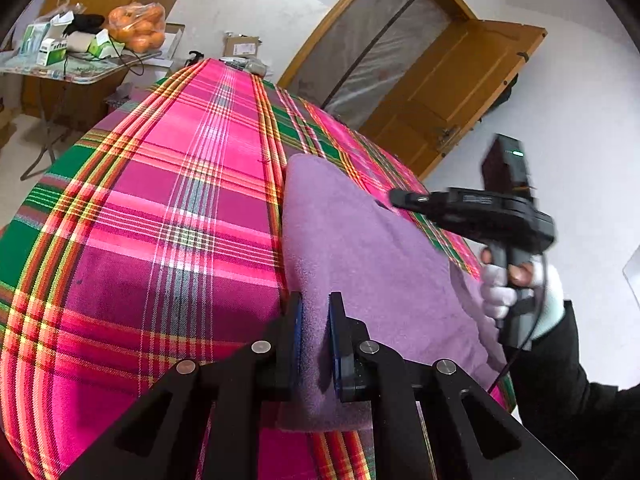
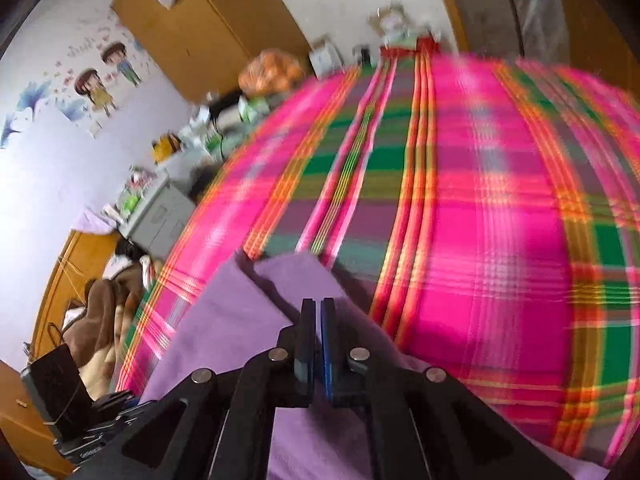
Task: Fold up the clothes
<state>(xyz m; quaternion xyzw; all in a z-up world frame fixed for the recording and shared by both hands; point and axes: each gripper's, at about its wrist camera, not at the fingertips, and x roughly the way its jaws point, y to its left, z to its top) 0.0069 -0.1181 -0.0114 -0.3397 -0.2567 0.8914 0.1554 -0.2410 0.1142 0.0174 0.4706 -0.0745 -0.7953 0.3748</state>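
Between the two blue-padded fingers of the left gripper (image 1: 315, 320), at the near edge of the bed, a fold of the purple towel (image 1: 360, 240) stands up and the pads are clamped on it. The towel runs away from that grip as a long, doubled strip lying on the pink plaid bedspread (image 1: 160, 200), its far end rounded and resting flat just beside a band of yellow and red stripes.

Further along the towel's right edge, the right gripper (image 1: 394, 197) reaches in from the side, carried by a hand in a white glove (image 1: 516, 284) with a black sleeve (image 1: 560, 380) behind it; its black tip sits at the towel's border. In that gripper's own view its jaws are together with only a thin slit between the pads, and no cloth shows in the slit; the towel lies just beneath and ahead of them, one corner folded over. That picture is blurred across the bedspread.

Beyond the bed, a small table (image 1: 92, 74) carries boxes and a bag of oranges (image 1: 138, 26), and a wooden door (image 1: 452, 88) stands open against the white wall.
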